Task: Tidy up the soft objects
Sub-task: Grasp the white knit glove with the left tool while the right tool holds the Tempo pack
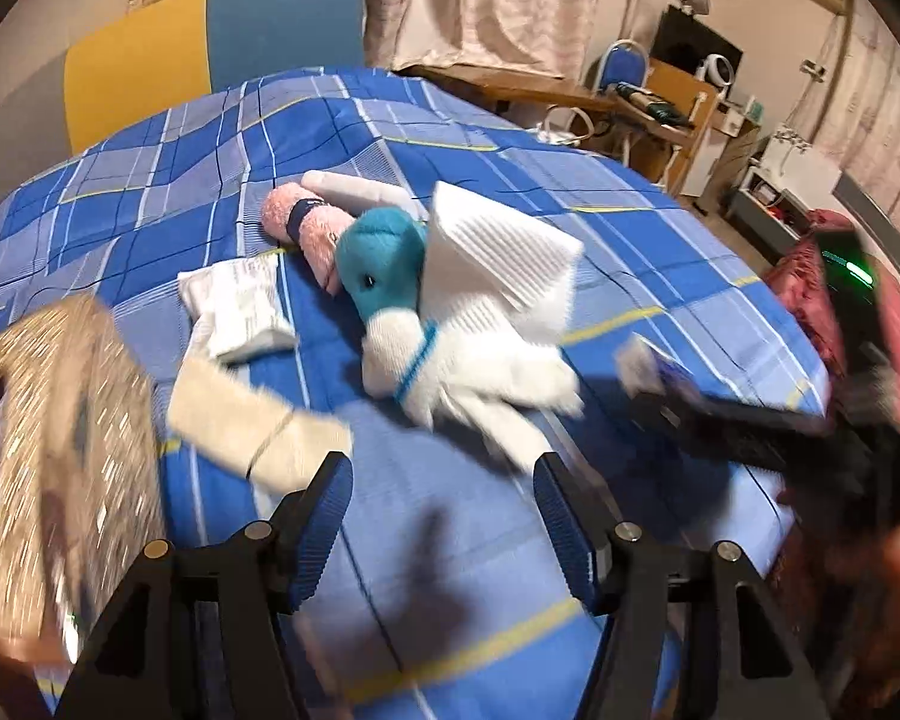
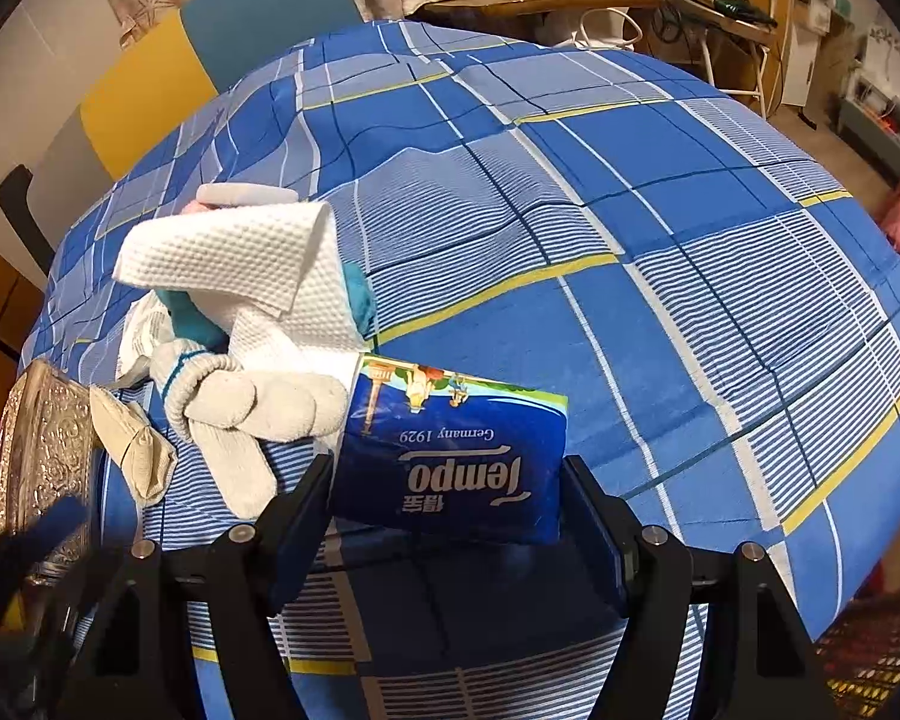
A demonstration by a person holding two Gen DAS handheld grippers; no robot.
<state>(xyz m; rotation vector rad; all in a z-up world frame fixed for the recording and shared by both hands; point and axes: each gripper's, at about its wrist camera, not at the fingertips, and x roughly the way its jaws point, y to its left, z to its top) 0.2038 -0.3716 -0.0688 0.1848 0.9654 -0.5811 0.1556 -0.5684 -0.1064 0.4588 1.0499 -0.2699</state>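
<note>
A pile of soft things lies on the blue checked bedspread (image 1: 450, 540): a teal plush toy (image 1: 378, 264), a white knit glove (image 1: 480, 372), a white paper towel (image 1: 498, 246), a pink roll (image 1: 306, 228), a white sock (image 1: 234, 306) and a beige cloth (image 1: 252, 426). My left gripper (image 1: 444, 492) is open and empty just in front of the glove. My right gripper (image 2: 450, 498) is shut on a blue Tempo tissue pack (image 2: 456, 456), held just right of the glove (image 2: 252, 414) and paper towel (image 2: 234, 258). The right gripper also shows in the left wrist view (image 1: 648, 366).
A glittery gold box (image 1: 48, 456) stands at the left edge of the bed; it also shows in the right wrist view (image 2: 42, 456). A yellow and blue headboard (image 1: 210, 42) is behind. Desks, a chair and red fabric (image 1: 810, 276) are to the right.
</note>
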